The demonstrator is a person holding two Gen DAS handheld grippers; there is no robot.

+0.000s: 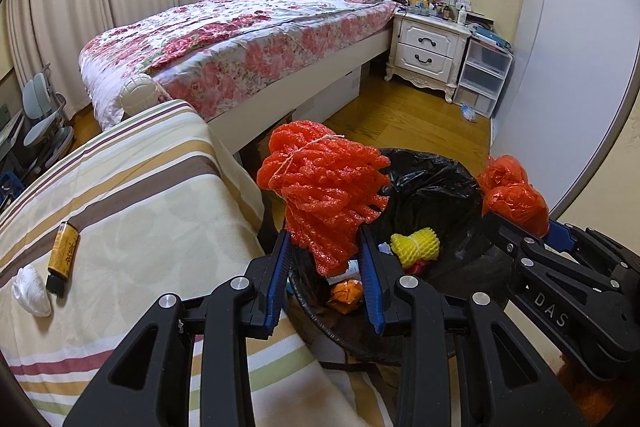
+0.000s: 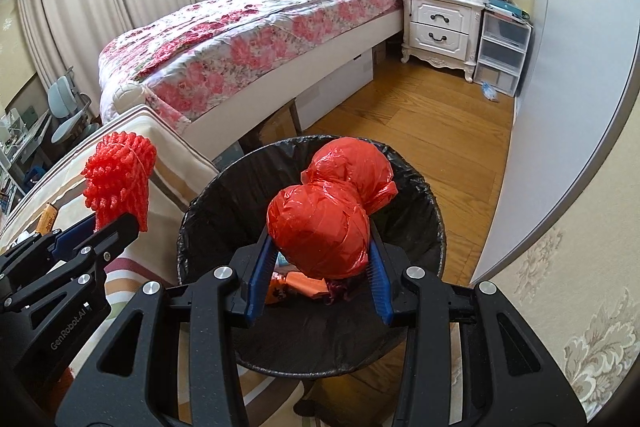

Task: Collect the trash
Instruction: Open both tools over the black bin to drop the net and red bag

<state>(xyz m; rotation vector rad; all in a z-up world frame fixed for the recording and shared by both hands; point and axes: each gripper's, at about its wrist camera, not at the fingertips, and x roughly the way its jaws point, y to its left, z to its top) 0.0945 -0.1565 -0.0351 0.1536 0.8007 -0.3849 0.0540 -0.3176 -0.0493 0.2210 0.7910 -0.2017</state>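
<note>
My left gripper (image 1: 326, 241) is shut on a red foam net bundle (image 1: 324, 187) and holds it above the near left edge of a bin lined with a black bag (image 1: 432, 183). My right gripper (image 2: 320, 247) is shut on a red plastic bag (image 2: 320, 227) and holds it over the bin's opening (image 2: 224, 199). In the bin lie a yellow foam net (image 1: 414, 247) and orange wrappers (image 1: 346, 295). The red foam net (image 2: 118, 179) and left gripper also show at the left of the right wrist view. The red bag (image 1: 514, 193) shows at the right of the left wrist view.
A striped mattress (image 1: 140, 163) on the left carries a yellow lighter (image 1: 62, 253) and a white crumpled tissue (image 1: 30, 291). Behind stand a bed with a floral cover (image 1: 240, 39), a white nightstand (image 1: 430, 47) and plastic drawers (image 1: 482, 75). A small wrapper (image 1: 467, 111) lies on the wooden floor.
</note>
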